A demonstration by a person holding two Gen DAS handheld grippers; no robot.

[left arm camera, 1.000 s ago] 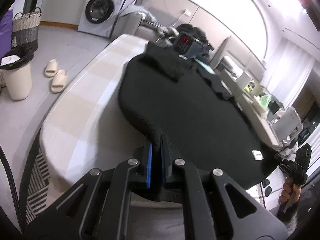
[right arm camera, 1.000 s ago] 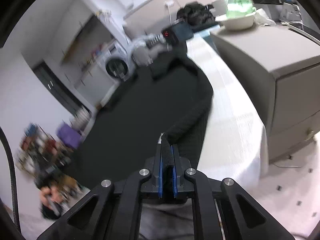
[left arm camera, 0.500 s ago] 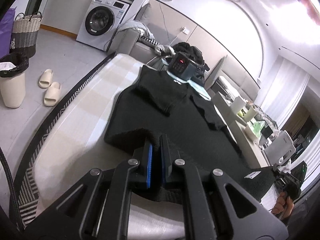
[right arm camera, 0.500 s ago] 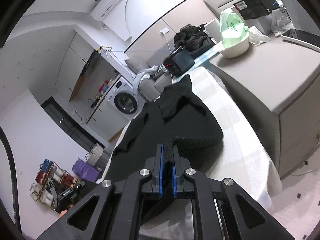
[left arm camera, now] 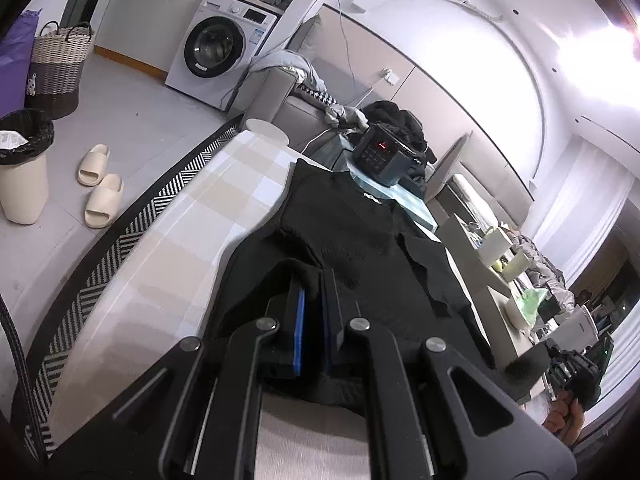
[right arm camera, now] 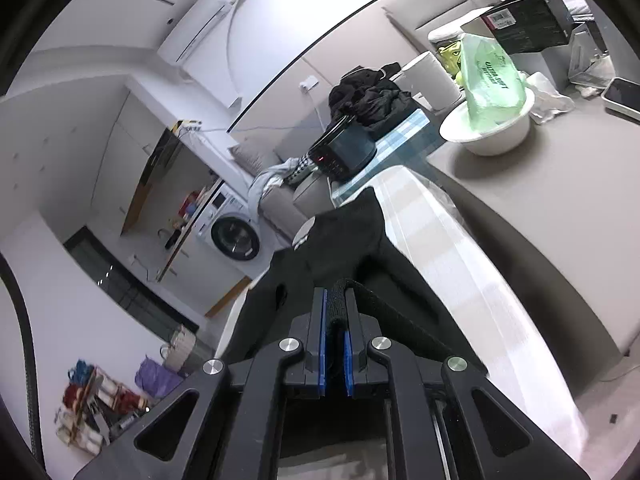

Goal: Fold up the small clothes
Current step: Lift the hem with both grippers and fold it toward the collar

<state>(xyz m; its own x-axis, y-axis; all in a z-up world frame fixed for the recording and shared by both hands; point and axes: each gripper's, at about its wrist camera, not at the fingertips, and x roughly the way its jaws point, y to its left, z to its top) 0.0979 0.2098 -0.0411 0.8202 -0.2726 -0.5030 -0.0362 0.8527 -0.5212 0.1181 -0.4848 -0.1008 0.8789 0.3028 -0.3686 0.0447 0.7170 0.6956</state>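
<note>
Both jaws clenched on black knit garment [left arm camera: 352,240] hem corners; soft, limp, light, stretchy; grip edges, keep taut over checked desk [left arm camera: 192,240].

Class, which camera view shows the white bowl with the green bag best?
The right wrist view: the white bowl with the green bag sits large and sharp on the grey cabinet. The left wrist view shows it only small and distant, at the right edge.

"ULTRA SOFT" is printed on the green plastic pack [right arm camera: 494,80] standing in the white bowl [right arm camera: 490,136]; the smaller print beneath is illegible.
</note>
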